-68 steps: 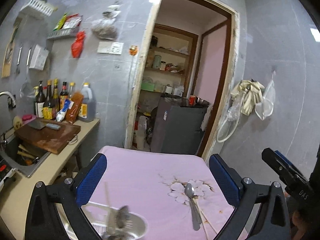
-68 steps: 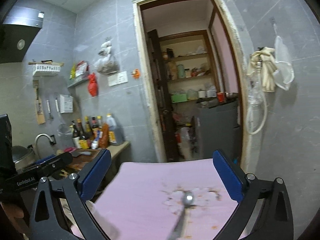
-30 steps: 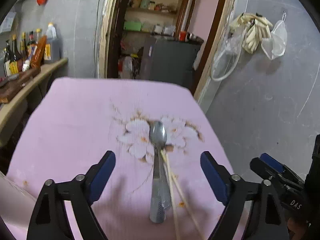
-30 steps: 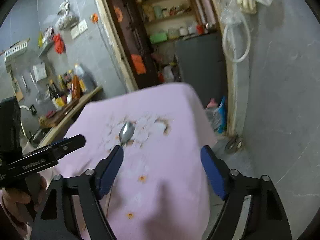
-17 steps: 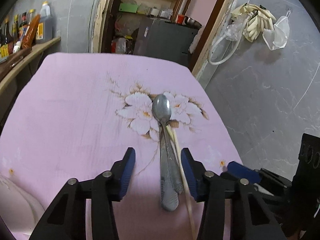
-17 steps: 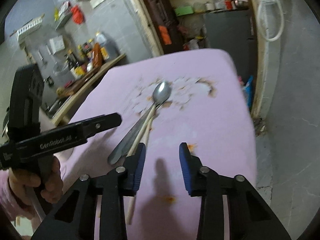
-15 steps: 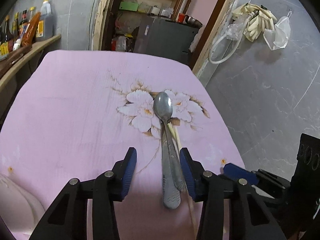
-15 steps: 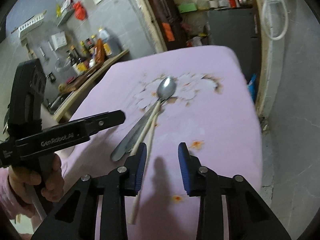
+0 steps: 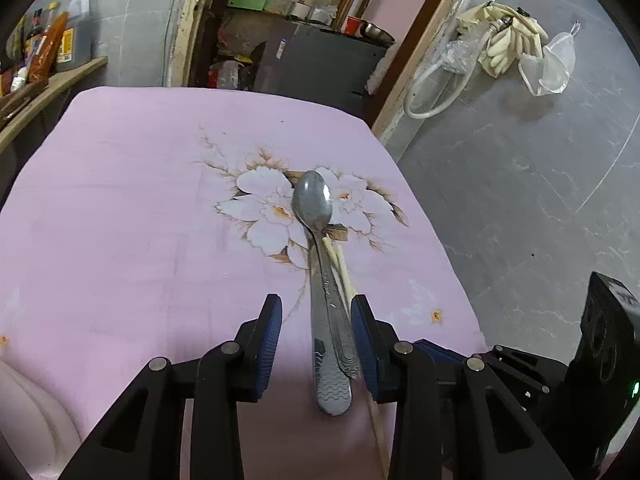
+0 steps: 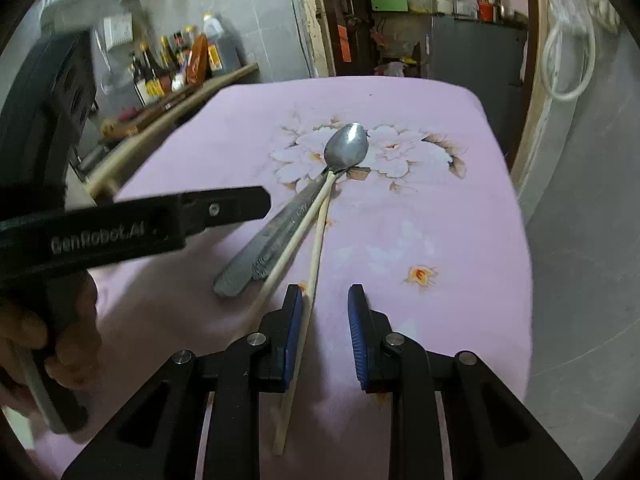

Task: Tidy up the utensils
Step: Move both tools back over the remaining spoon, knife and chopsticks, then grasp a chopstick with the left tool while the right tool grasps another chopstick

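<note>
Metal spoons [image 9: 322,280] lie stacked on the pink flowered tablecloth [image 9: 120,220], bowl pointing away; a second handle shows under the top one in the right wrist view [image 10: 280,228]. Two pale chopsticks [image 10: 312,248] lie along their right side. My left gripper [image 9: 316,320] is partly open, low over the cloth, its jaws on either side of the spoon handles. My right gripper [image 10: 322,300] is partly open, one chopstick against its left pad [image 10: 294,320]. The chopsticks [image 9: 340,264] are mostly hidden behind the spoons in the left wrist view.
A counter [image 10: 168,108] with sauce bottles [image 10: 176,64] runs along the left wall. A doorway with shelves and a grey cabinet [image 9: 320,64] is behind the table. The table's right edge [image 10: 516,200] drops to the grey floor. A pale round object [image 9: 24,408] shows at lower left.
Both grippers came down from looking across the room to the tabletop and narrowed from wide open. The left now straddles the spoon handles; the right has moved onto the chopsticks.
</note>
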Demonstrator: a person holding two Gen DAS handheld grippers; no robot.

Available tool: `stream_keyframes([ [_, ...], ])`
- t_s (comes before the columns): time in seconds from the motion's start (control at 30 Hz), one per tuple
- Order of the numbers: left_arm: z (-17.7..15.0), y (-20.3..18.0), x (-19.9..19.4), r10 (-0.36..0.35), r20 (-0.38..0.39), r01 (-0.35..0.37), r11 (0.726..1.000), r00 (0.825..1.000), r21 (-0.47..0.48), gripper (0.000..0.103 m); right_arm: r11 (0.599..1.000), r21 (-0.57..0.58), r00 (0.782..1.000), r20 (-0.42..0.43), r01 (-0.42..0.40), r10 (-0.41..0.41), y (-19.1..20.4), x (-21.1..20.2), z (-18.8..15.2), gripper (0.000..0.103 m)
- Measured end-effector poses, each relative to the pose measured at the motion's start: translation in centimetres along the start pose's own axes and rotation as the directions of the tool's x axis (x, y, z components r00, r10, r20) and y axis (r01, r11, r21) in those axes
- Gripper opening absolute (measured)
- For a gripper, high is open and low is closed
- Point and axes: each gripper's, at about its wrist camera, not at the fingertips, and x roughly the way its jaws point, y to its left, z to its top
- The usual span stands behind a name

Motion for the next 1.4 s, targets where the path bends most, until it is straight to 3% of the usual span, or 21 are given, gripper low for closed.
stream_keyframes([
  [0.07, 0.0, -0.2, 0.1, -0.008, -0.006, 0.008, 1.0, 1.0, 0.009, 0.034, 0.999, -0.027, 0.999, -0.012, 0.037, -0.038, 0.4, -0.4, -0.3, 0.02],
  [0.2, 0.0, -0.6, 0.6, -0.017, -0.028, 0.017, 0.999, 0.999, 0.028, 0.032, 0.993, -0.04, 0.994, -0.023, 0.11, -0.111, -0.2, -1.5, -1.1, 0.006],
  [0.53, 0.4, -2.3, 1.6, -0.051, -0.044, 0.054, 0.995, 0.998, 0.087, 0.031, 0.987, 0.069, 0.989, -0.015, 0.145, -0.144, -2.9, -2.9, -1.6, 0.005],
  [0.7, 0.7, -3.6, 2.9, -0.083, -0.093, 0.095, 0.988, 0.992, 0.124, 0.027, 0.988, 0.089, 0.992, -0.011, 0.126, -0.126, -3.2, -2.3, -1.5, 0.005],
  [1.03, 1.2, -4.8, 4.5, -0.034, -0.154, 0.063, 0.98, 0.987, 0.188, 0.023, 0.988, 0.114, 0.995, 0.006, 0.101, -0.103, -3.9, -2.2, -1.3, 0.005],
  [1.13, 1.5, -5.1, 4.9, -0.009, -0.168, 0.046, 0.976, 0.986, 0.213, 0.017, 0.99, 0.117, 0.997, 0.016, 0.076, -0.079, -4.4, -2.3, -0.9, 0.005],
  [1.4, 2.7, -4.3, 5.3, -0.036, -0.23, 0.082, 0.977, 0.973, 0.197, 0.009, 0.995, 0.101, 1.0, -0.029, 0.012, -0.009, -6.1, -0.9, 0.9, 0.006],
])
